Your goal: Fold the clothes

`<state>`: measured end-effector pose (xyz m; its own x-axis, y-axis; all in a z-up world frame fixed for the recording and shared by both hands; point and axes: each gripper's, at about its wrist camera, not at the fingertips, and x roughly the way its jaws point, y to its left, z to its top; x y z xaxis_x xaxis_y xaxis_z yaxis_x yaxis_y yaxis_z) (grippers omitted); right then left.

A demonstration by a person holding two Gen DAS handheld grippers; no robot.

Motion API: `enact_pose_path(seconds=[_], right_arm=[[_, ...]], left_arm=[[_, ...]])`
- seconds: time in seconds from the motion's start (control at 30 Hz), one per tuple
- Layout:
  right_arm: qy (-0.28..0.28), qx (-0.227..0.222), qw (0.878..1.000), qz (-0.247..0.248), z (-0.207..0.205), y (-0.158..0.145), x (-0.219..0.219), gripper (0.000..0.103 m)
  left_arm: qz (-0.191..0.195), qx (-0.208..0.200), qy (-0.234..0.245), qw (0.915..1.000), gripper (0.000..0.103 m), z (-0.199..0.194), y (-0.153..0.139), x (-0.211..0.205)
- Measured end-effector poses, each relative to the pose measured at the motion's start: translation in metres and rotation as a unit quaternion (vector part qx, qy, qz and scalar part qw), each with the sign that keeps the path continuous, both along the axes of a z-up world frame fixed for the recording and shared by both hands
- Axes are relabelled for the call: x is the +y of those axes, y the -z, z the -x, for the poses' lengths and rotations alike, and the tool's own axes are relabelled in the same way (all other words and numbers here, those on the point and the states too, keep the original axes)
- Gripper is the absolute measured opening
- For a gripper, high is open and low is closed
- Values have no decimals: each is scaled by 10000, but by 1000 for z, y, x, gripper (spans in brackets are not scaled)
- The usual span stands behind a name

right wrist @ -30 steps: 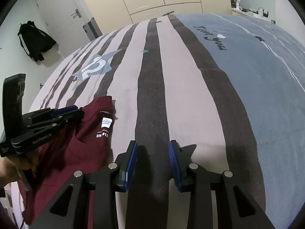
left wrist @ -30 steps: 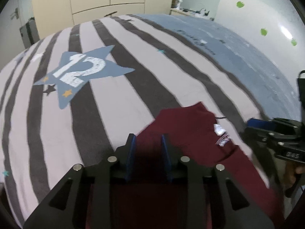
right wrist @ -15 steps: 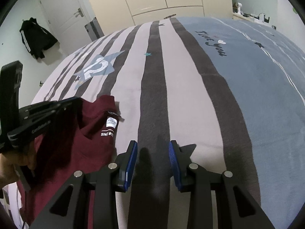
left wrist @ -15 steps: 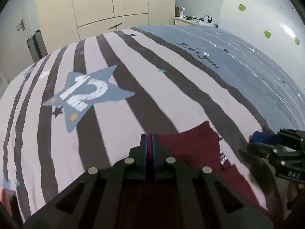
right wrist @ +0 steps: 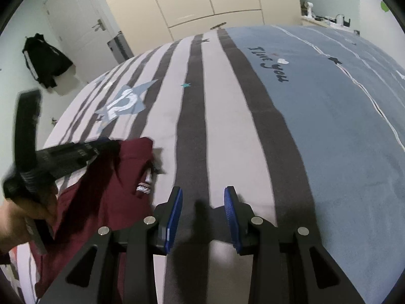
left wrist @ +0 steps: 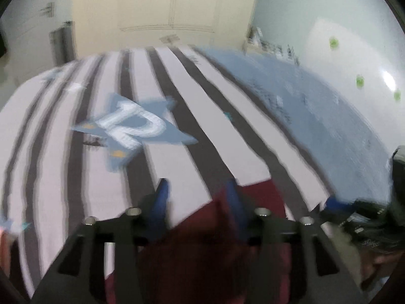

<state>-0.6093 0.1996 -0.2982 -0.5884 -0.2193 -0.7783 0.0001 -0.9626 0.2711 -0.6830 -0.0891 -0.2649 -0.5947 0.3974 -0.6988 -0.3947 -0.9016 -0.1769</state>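
A maroon garment [right wrist: 106, 197] with a small white label [right wrist: 144, 188] lies bunched on the striped bedspread [right wrist: 227, 131]. In the blurred left wrist view my left gripper [left wrist: 197, 195] stands open, and a peak of the maroon garment [left wrist: 215, 228] rises between its fingers, close to the right finger. From the right wrist view the left gripper [right wrist: 106, 143] has its tips at the garment's far corner, held by a hand [right wrist: 22, 217]. My right gripper [right wrist: 202, 202] is open over bare bedspread, just right of the garment, with nothing between its fingers.
The bedspread has grey and white stripes, a blue star with "12" [right wrist: 124, 101] and a blue half with lettering [right wrist: 270, 63]. Beyond the bed are wardrobe doors [right wrist: 202, 0], a dark suitcase [right wrist: 119, 48], a black jacket [right wrist: 45, 60] by a door, and a cluttered desk [right wrist: 326, 20].
The left gripper went from open to shut on the maroon garment half a second ago, and now stands open again while it swings upward. The right gripper stayed open and rose slightly.
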Motion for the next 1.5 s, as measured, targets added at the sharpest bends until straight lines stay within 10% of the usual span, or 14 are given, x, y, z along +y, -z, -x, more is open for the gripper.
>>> enact_pose_path(seconds=[0.47,0.77,0.9,1.5], right_arm=[[-856,-126,9956,350,-52,3,-72,37],[-720,-379,9966,138,-49,21,-90,37],[-666,-398,9970,71,-47,23,-94,37],[-570,-420,9975,3,-46,25,-91,38]], left_arm=[[1293,-606,-996,9847,54,-167,28,-182],[1396,-885,-1017,9810,50,-164,56,-190],[1372,-793,-718,9848,5,-166,55,-192],[1685,-824,-1158,9754,4,-148,38,-208]])
